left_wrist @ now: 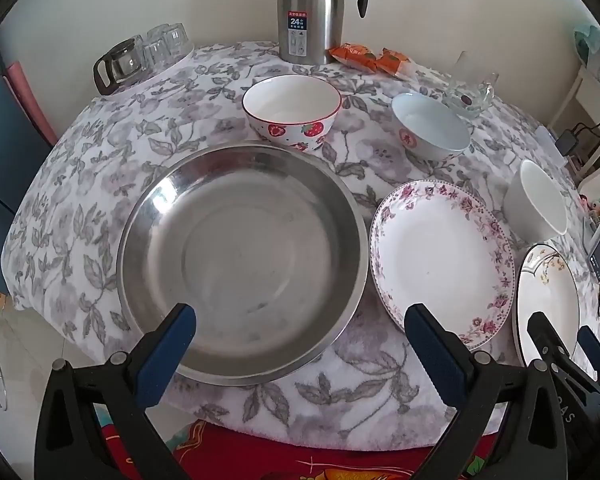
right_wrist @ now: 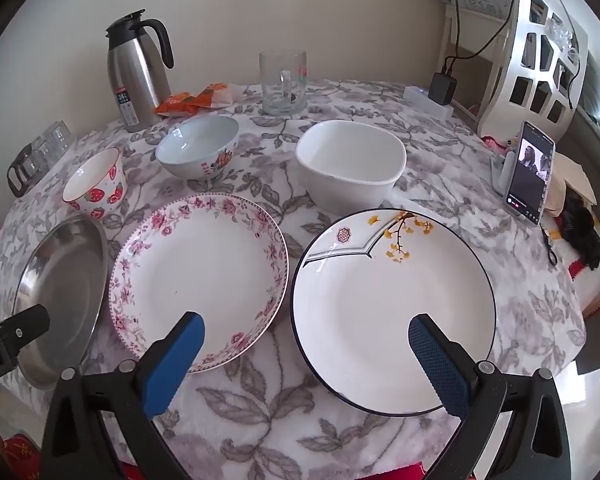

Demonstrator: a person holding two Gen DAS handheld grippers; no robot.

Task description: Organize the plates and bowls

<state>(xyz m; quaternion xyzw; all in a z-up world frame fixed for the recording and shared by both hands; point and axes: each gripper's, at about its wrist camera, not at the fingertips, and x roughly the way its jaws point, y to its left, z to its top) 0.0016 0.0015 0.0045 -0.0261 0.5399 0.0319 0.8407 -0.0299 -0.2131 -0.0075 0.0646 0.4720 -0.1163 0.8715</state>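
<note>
A steel basin (left_wrist: pixel 244 256) sits near the table's front; my left gripper (left_wrist: pixel 300 320) is open and empty above its near rim. A pink-flowered plate (left_wrist: pixel 440 256) (right_wrist: pixel 200 276) lies to its right. A plate with a yellow branch (right_wrist: pixel 392 308) (left_wrist: pixel 548 296) lies further right; my right gripper (right_wrist: pixel 306 330) is open and empty over its near left edge. Behind stand a strawberry bowl (left_wrist: pixel 292 112) (right_wrist: pixel 96 184), a pale blue bowl (left_wrist: pixel 432 126) (right_wrist: pixel 198 146) and a plain white bowl (right_wrist: pixel 350 164) (left_wrist: pixel 536 200).
At the back of the floral tablecloth (left_wrist: pixel 80 200) stand a steel thermos jug (left_wrist: pixel 310 12), orange snack packets (left_wrist: pixel 372 58), a glass mug (right_wrist: pixel 283 82) and upturned glasses (left_wrist: pixel 148 54). A propped phone (right_wrist: pixel 530 172) and a charger (right_wrist: pixel 442 88) are at the right.
</note>
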